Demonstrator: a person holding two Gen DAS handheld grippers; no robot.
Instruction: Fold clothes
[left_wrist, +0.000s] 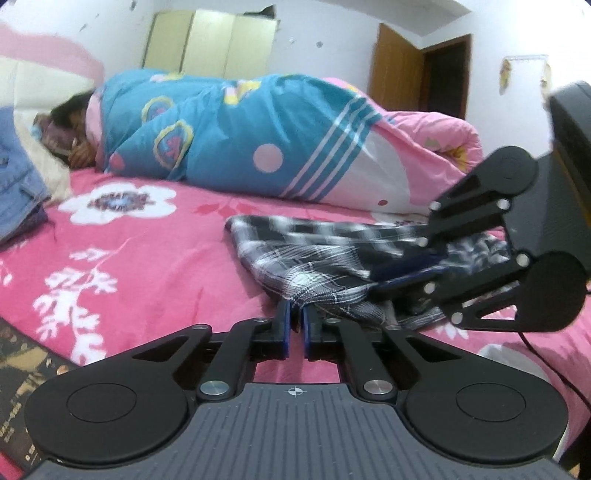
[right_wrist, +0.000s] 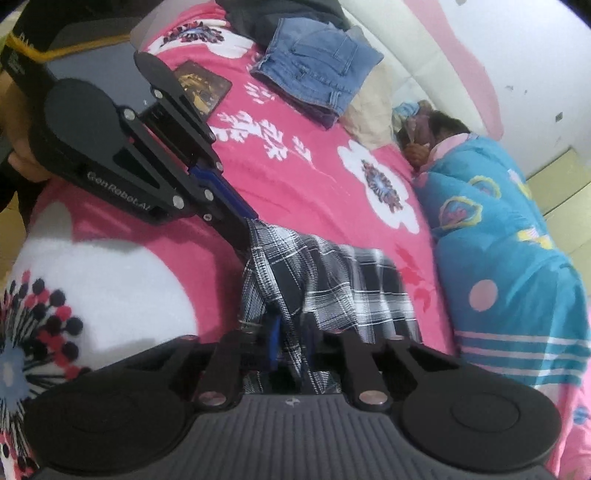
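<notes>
1. Lying on the pink floral bed (left_wrist: 147, 258), a black-and-white plaid garment (left_wrist: 295, 254) sits just beside a person under a blue quilt (left_wrist: 236, 136).
2. Left gripper (left_wrist: 295, 314) is clamped on the plaid garment's near corner.
3. Right gripper (right_wrist: 291, 336) is clamped on its other edge.
4. Folded jeans (right_wrist: 317, 74) lie well apart from the plaid garment, near the headboard.

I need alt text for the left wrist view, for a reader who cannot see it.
The left gripper pinches an edge of a black-and-white plaid garment lying on a pink floral bedsheet, while the right gripper grips it from the right. Behind, a person lies under a blue quilt.
</notes>
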